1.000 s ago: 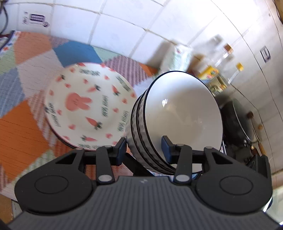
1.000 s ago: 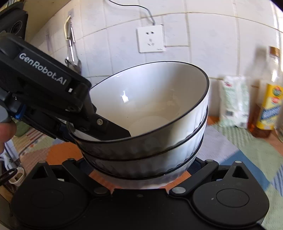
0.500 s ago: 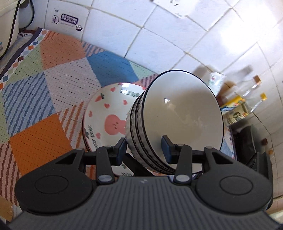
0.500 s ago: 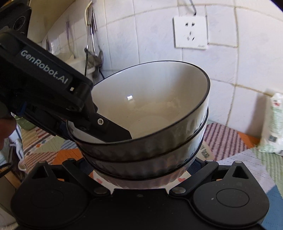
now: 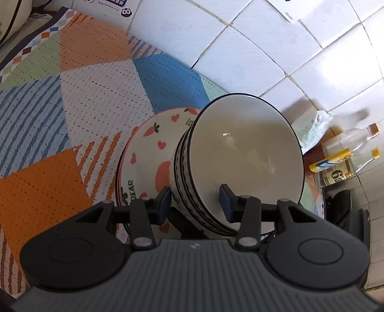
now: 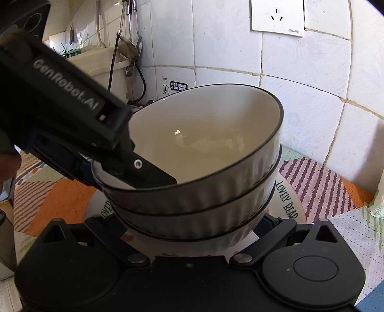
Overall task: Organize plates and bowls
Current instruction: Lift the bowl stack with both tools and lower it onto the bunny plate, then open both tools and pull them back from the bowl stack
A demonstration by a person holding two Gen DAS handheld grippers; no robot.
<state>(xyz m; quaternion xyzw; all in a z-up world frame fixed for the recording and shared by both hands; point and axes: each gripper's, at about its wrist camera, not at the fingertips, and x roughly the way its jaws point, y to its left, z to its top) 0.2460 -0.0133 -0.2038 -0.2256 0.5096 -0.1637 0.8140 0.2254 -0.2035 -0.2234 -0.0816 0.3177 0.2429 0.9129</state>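
A stack of three ribbed white bowls with dark rims (image 5: pixel 244 148) hangs just over a pile of plates printed with a pink rabbit and carrots (image 5: pixel 148 153). My left gripper (image 5: pixel 195 204) is shut on the stack's near wall, one finger inside the top bowl and one outside. In the right wrist view that inner finger (image 6: pixel 153 172) reaches over the rim. My right gripper (image 6: pixel 192 230) clasps the foot of the bowl stack (image 6: pixel 204 206) from both sides. The plate rim (image 6: pixel 288 206) shows under the bowls. I cannot tell whether the bowls touch the plates.
A patterned mat (image 5: pixel 72 96) covers the counter against a white tiled wall. Oil bottles (image 5: pixel 345 156), a white bag (image 5: pixel 312 127) and a dark pan (image 5: pixel 345 206) stand to the right. A wall socket (image 6: pixel 276 16), hanging utensils (image 6: pixel 129 48) and a cream appliance (image 6: pixel 100 62) sit behind.
Both grippers have carried the bowl stack sideways and down; the rabbit plates, earlier off to the left, now lie under it. Neither grip has changed.
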